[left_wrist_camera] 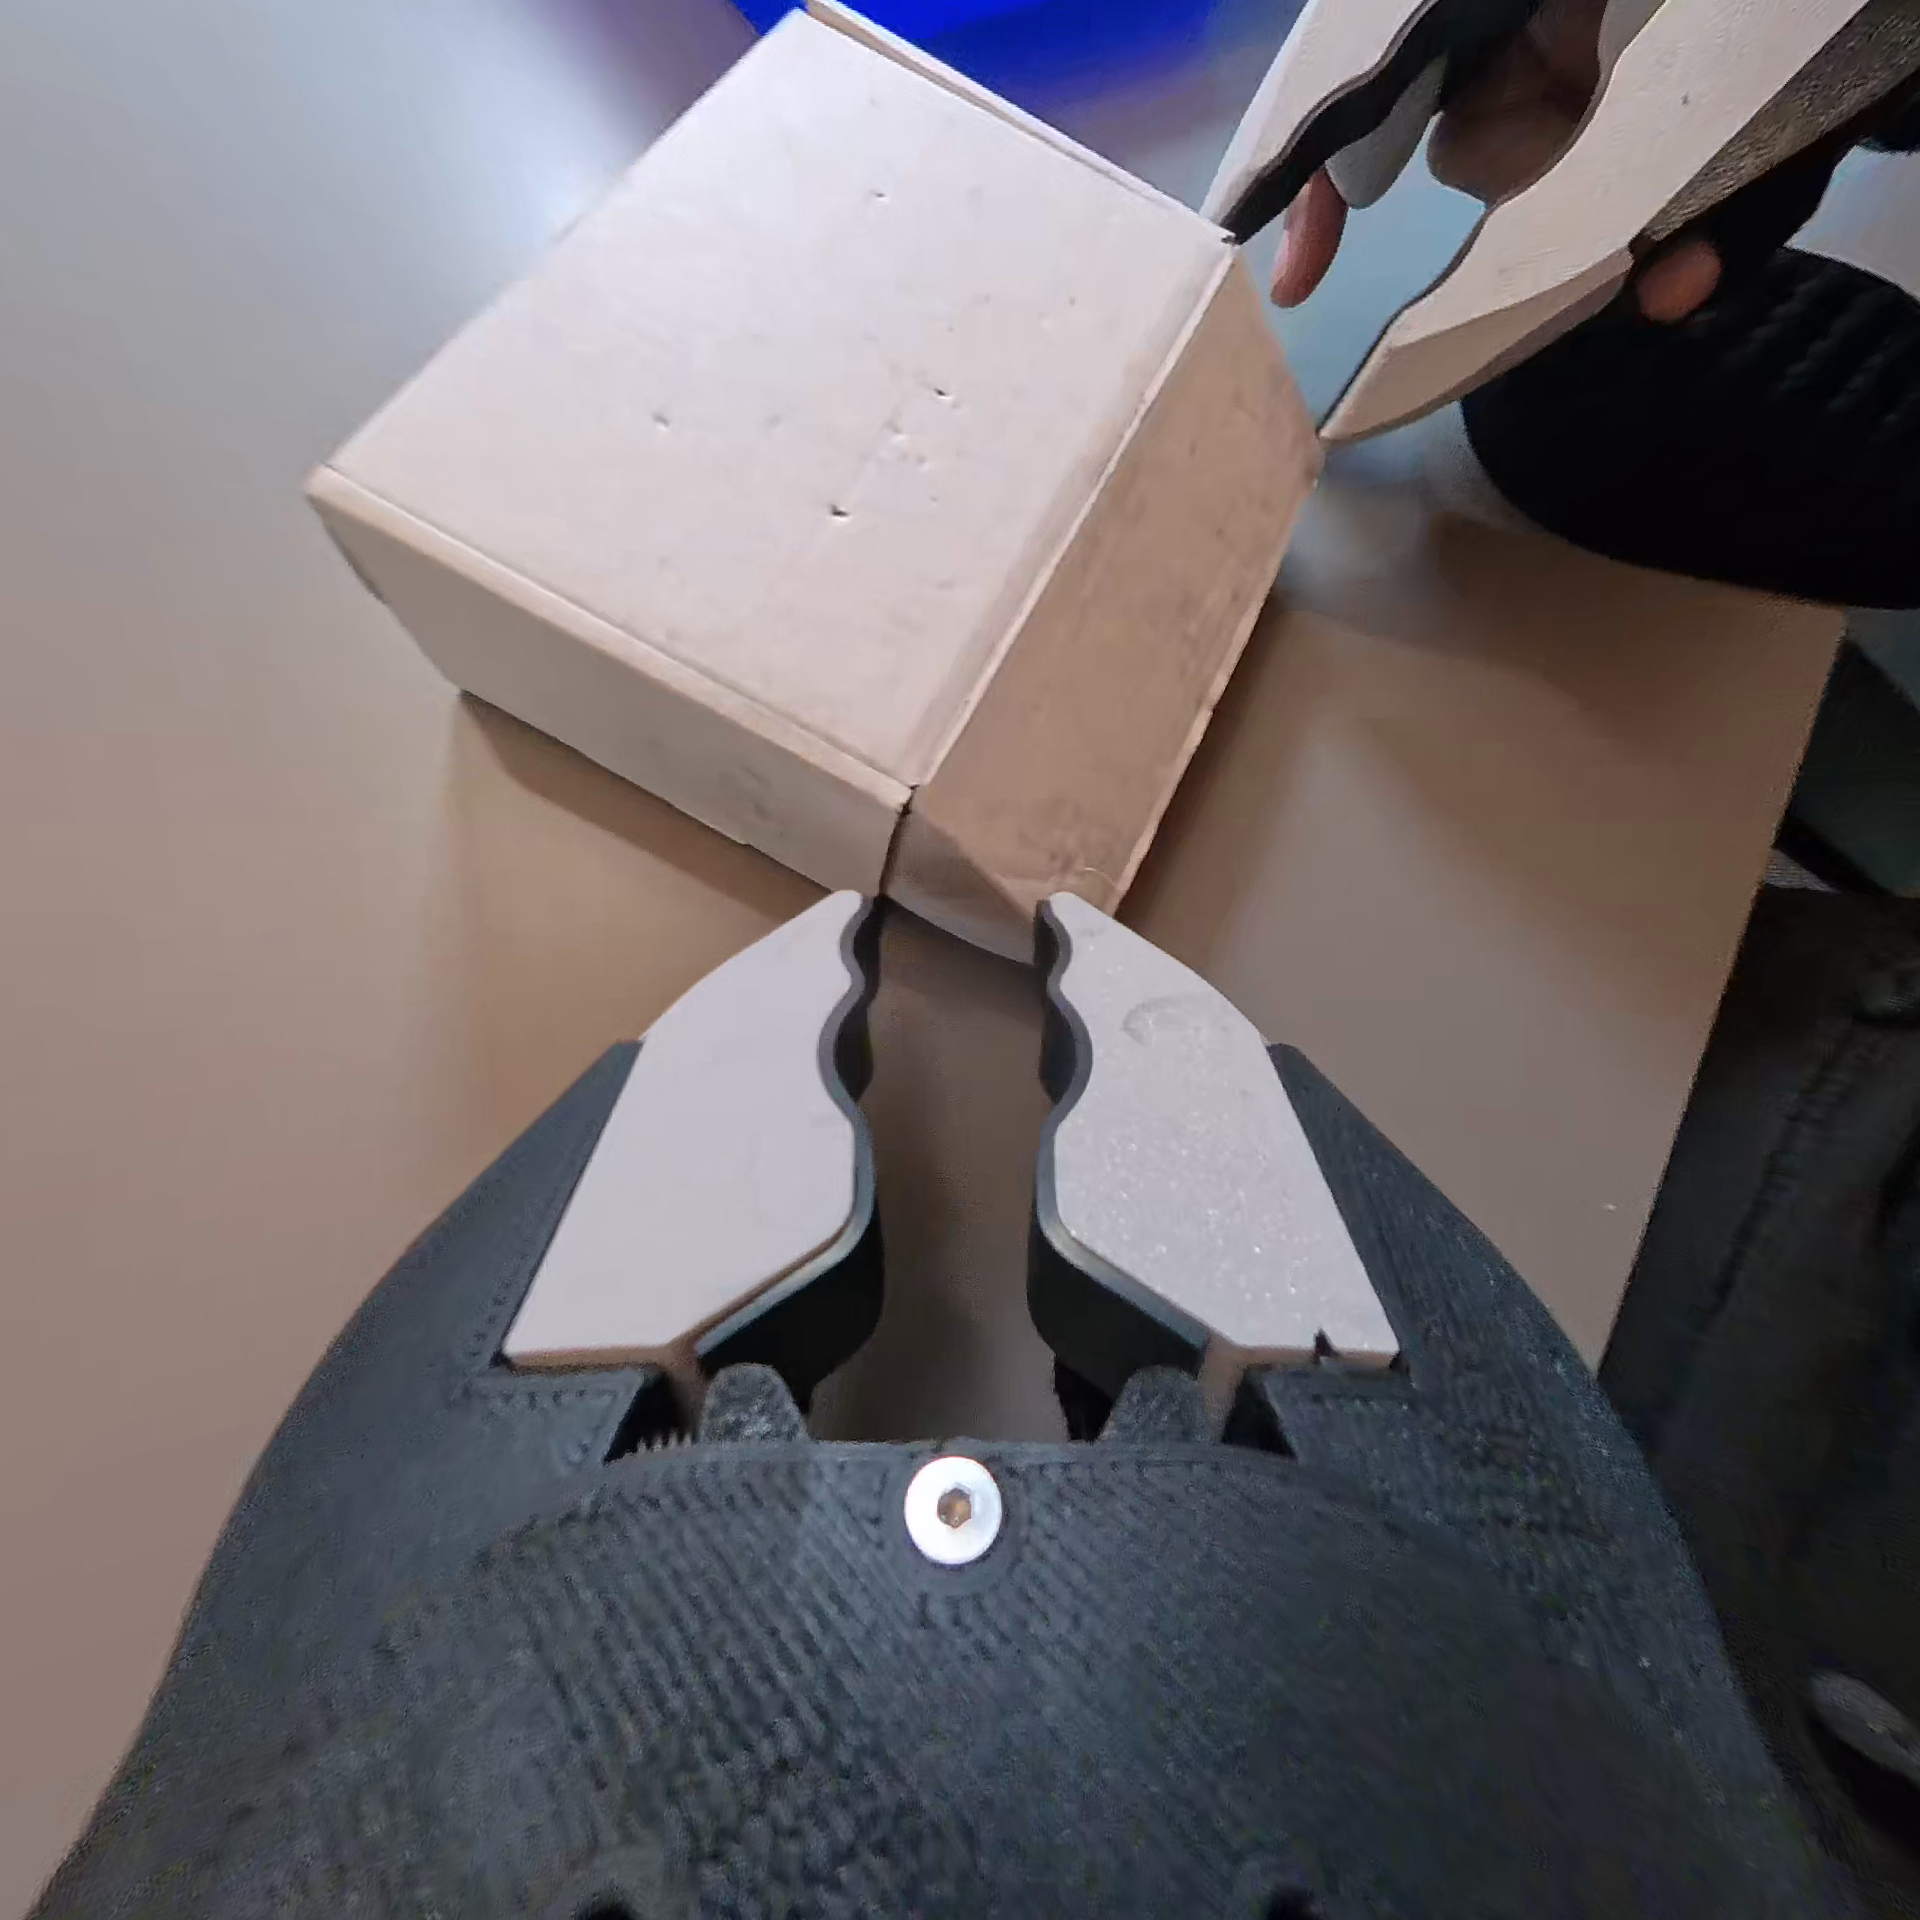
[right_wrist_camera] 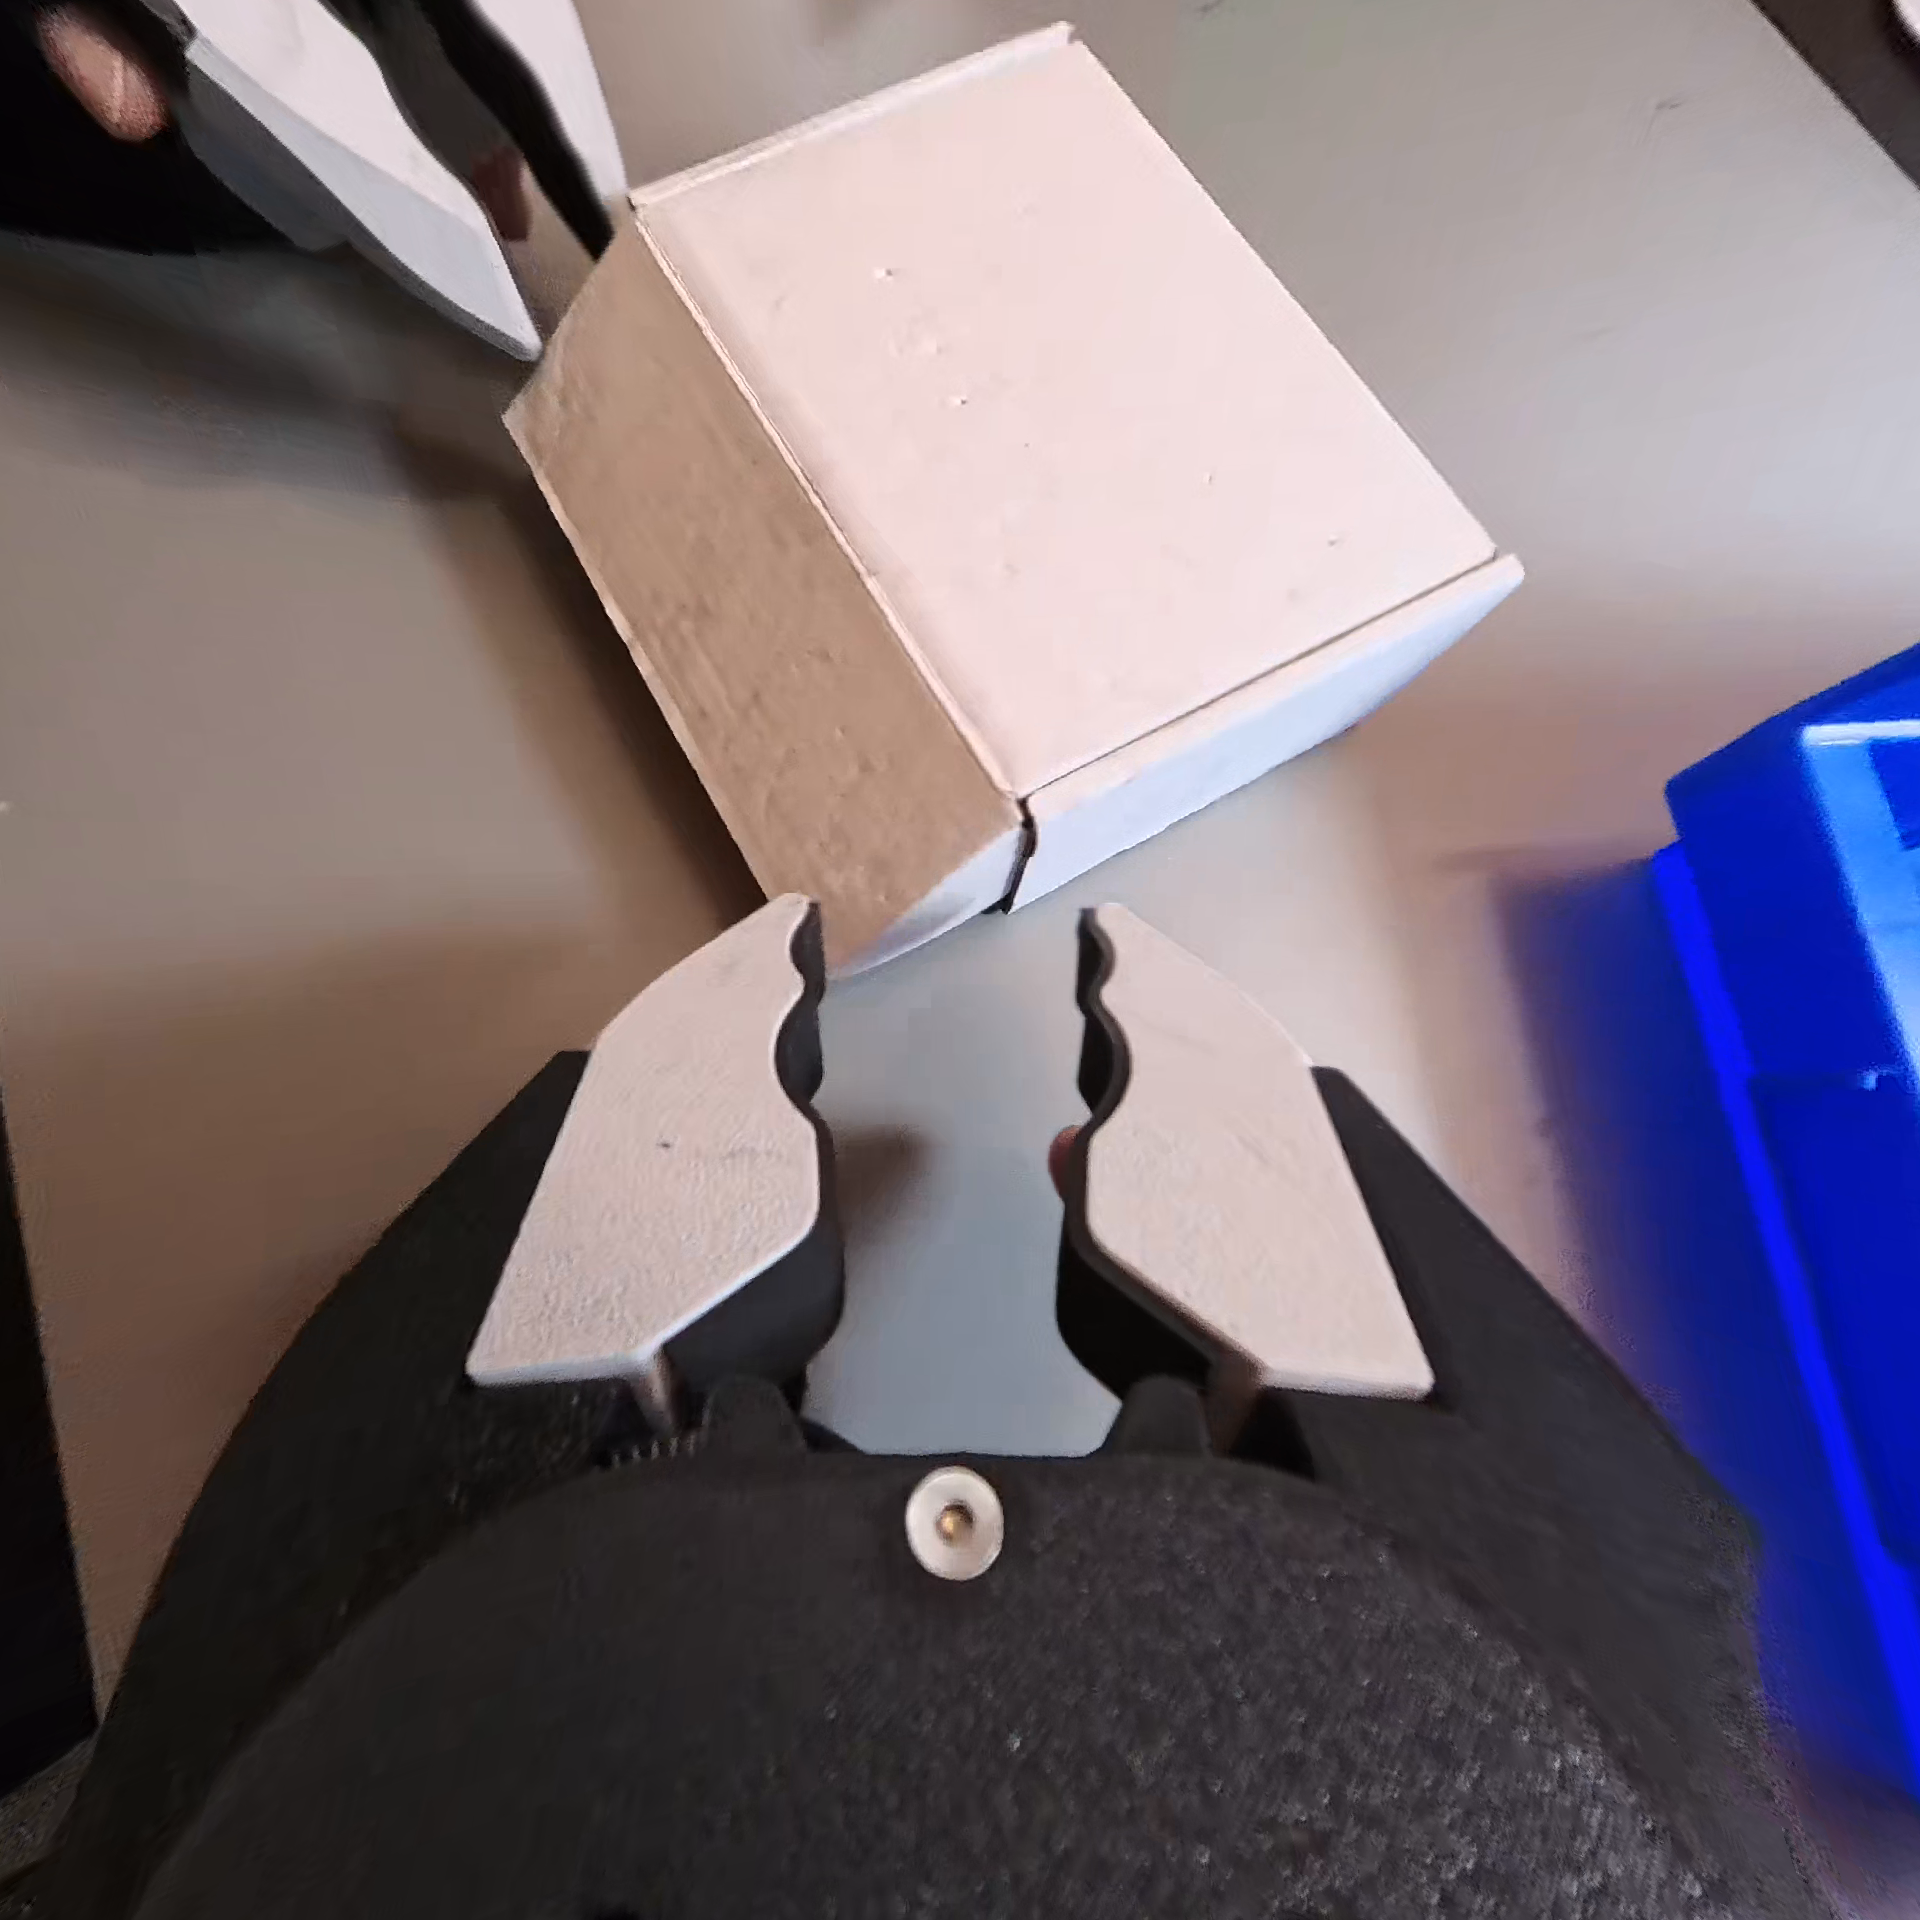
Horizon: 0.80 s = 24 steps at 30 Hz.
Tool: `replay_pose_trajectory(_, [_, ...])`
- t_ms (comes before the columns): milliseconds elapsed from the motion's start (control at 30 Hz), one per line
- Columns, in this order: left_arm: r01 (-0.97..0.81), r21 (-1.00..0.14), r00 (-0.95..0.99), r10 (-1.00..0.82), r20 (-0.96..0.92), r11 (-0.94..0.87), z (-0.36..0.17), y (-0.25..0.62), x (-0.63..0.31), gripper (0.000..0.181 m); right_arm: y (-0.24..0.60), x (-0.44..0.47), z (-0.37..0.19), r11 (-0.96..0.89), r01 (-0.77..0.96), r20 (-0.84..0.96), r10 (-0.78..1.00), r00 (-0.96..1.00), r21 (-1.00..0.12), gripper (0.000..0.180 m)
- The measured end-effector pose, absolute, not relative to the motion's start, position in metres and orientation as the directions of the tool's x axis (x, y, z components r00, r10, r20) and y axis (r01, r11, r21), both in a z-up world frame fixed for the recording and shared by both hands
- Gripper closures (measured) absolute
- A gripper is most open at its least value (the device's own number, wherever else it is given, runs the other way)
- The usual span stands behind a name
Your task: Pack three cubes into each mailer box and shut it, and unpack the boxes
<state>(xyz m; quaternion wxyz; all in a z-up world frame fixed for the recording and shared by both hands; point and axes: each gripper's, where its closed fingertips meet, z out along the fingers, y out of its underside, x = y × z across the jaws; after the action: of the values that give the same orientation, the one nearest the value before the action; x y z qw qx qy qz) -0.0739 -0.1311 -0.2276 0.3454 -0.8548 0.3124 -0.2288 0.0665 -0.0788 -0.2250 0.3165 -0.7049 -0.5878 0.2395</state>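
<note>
A closed pale cardboard mailer box (left_wrist_camera: 810,468) sits on the table, and it also shows in the right wrist view (right_wrist_camera: 1039,447). My left gripper (left_wrist_camera: 956,914) is open and empty, its fingertips just short of the box's near corner. My right gripper (right_wrist_camera: 948,920) is open and empty at the opposite corner. Each gripper shows in the other's view: the right one at the box's far right corner (left_wrist_camera: 1278,327), the left one at its far left corner (right_wrist_camera: 571,296). No cubes are visible.
A blue plastic bin (right_wrist_camera: 1808,1039) stands close to the right of my right gripper, and its edge shows behind the box (left_wrist_camera: 1039,31). The beige table (left_wrist_camera: 208,831) ends at an edge on the right (left_wrist_camera: 1704,987), with dark things beyond it. One gripper's finger ends stand about 15 cm off the other's.
</note>
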Motion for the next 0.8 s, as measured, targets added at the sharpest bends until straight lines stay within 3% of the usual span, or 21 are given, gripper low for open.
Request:
replay_pose_trajectory(33, [-0.377, -0.74, 0.704, -0.691, 0.162, -0.557, -0.227, -0.128, -0.075, 0.148, -0.077, 0.065, -0.225, -0.109, 0.676, 0.02, 0.983, 0.18, -0.729, 0.127])
replay_pose_trajectory(233, [-0.448, -0.74, 0.638, -0.759, 0.129, -0.502, -0.232, -0.116, -0.072, 0.112, -0.065, 0.057, -0.234, -0.077, 0.681, -0.053, 0.997, 0.056, -0.729, 0.111])
replay_pose_trajectory(433, [-0.6, -0.706, 0.569, -0.821, -0.048, -0.375, -0.246, -0.099, -0.077, 0.124, -0.061, 0.047, -0.241, 0.027, 0.71, 0.027, 1.0, -0.011, -0.704, 0.125])
replay_pose_trajectory(800, [-0.643, -0.728, 0.494, -0.855, -0.156, -0.238, -0.249, -0.09, -0.084, 0.142, -0.051, 0.045, -0.243, 0.151, 0.662, 0.217, 0.976, 0.018, -0.734, 0.14])
